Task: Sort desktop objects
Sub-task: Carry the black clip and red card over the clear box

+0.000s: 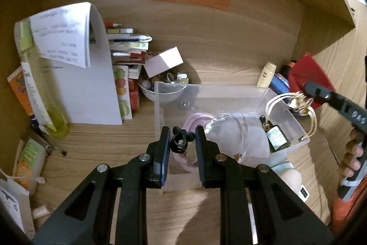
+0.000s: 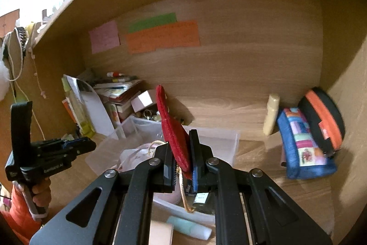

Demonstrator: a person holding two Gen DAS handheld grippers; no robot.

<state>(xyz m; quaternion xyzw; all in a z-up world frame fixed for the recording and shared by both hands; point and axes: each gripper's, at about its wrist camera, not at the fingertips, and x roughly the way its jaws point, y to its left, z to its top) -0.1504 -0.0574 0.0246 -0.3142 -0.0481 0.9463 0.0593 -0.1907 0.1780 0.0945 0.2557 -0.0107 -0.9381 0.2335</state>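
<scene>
My left gripper (image 1: 182,140) holds a small black clip (image 1: 180,139) between its fingers, just above the near edge of a clear plastic bin (image 1: 160,107). The bin holds a pink cord, a clear pouch and a dark green bottle (image 1: 276,137). My right gripper (image 2: 182,153) is shut on a flat red pouch (image 2: 173,130) with gold cords, held above the bin's right side; the pouch (image 1: 307,79) and its gold cords (image 1: 298,102) also show in the left wrist view.
A white paper sheet (image 1: 91,84), a yellow-green bottle (image 1: 45,95) and stacked books stand at left. A small bowl of trinkets (image 1: 162,91) and a white box (image 1: 164,61) sit behind the bin. A cream tube (image 2: 271,114), patchwork pouch (image 2: 302,146) and black-orange case (image 2: 323,116) lie right.
</scene>
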